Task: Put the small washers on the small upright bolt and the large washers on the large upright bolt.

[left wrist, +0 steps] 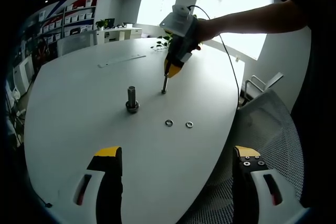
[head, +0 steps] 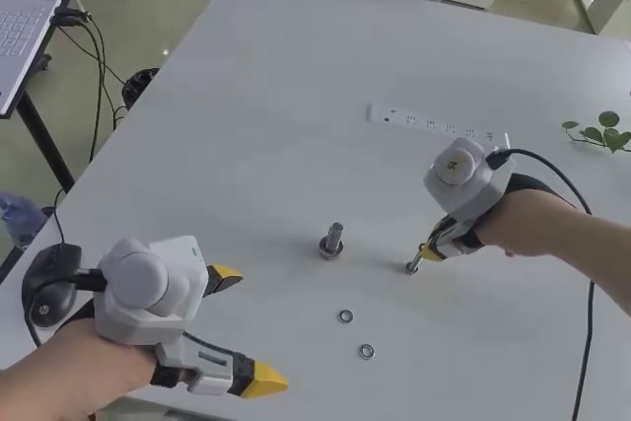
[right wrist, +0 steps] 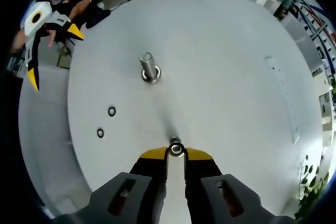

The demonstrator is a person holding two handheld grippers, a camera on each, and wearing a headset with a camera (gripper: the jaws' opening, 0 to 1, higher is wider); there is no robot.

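The large upright bolt (head: pixel 332 241) stands mid-table with a wider ring at its base, and it also appears as the large bolt (right wrist: pixel 149 67) and the large bolt (left wrist: pixel 131 99). The small upright bolt (head: pixel 412 265) stands to its right. My right gripper (head: pixel 431 251) is at the top of the small bolt (left wrist: pixel 164 85). Its jaws are closed narrowly on a small ring, apparently a washer (right wrist: pixel 176 149), over the bolt's tip. Two loose washers (head: pixel 345 316) (head: pixel 367 351) lie nearer me. My left gripper (head: pixel 246 325) hovers open and empty at the near left edge.
A white power strip (head: pixel 439 125) lies across the far side of the table. A plant sprig (head: pixel 601 132) is at the right edge. A laptop (head: pixel 22 17) sits on a side desk to the left, with cables below. A mesh chair (left wrist: pixel 273 124) stands beside the table.
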